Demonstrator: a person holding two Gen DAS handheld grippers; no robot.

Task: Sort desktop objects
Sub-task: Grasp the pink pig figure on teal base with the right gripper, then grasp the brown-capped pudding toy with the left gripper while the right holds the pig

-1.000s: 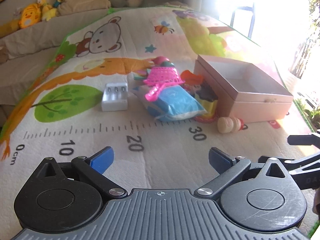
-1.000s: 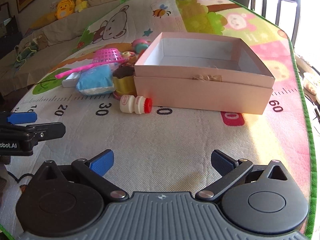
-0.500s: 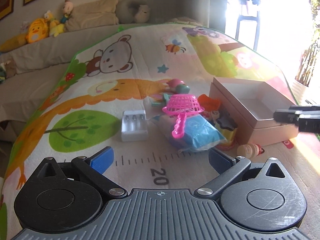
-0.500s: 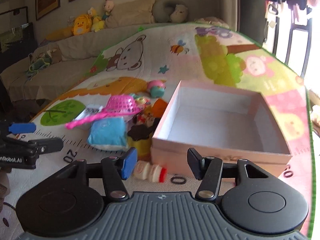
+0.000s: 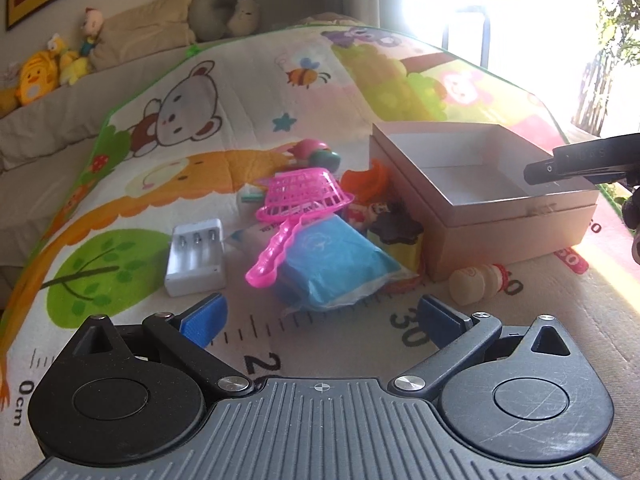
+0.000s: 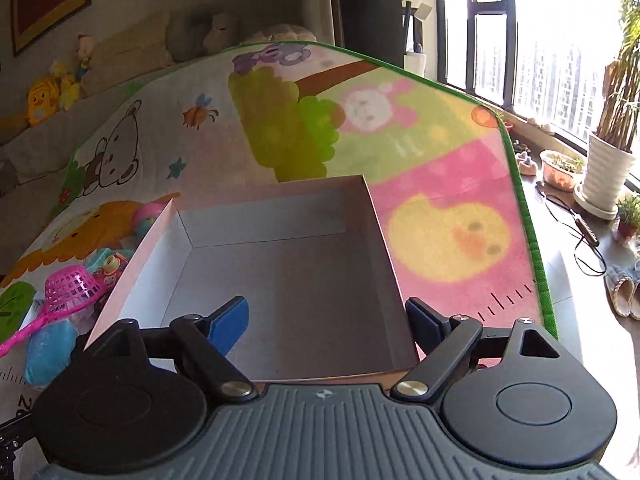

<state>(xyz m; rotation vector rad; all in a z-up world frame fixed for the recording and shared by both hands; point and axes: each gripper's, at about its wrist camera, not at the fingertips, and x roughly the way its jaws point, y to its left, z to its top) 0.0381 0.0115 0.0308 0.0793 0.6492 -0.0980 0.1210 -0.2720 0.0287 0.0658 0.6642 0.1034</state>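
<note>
A pale pink box (image 5: 516, 208) with a white inside is sitting open and empty on the cartoon play mat (image 5: 224, 92), toward the mat's right edge by the window. Piled against the box's left wall are the things to sort: a pink plastic strainer (image 5: 298, 208) is lying tilted on top of a blue packet (image 5: 336, 264), with an orange toy (image 5: 366, 180) and a pink and green toy (image 5: 316, 152) behind them. A white battery charger (image 5: 196, 256) is lying just left of the pile, apart from it, and a small yogurt bottle (image 5: 478, 284) with a red cap is resting on its side at the box's near left corner, beside the printed ruler marks. The left tongs (image 5: 320, 316) are hovering low over the mat's near edge, pointing at the blue packet, with the jaws standing wide and gripping nothing. The right tongs (image 6: 328, 326) are hanging above the box's near wall, tilted down into its bare interior, the jaws also spread wide with nothing between them.
</note>
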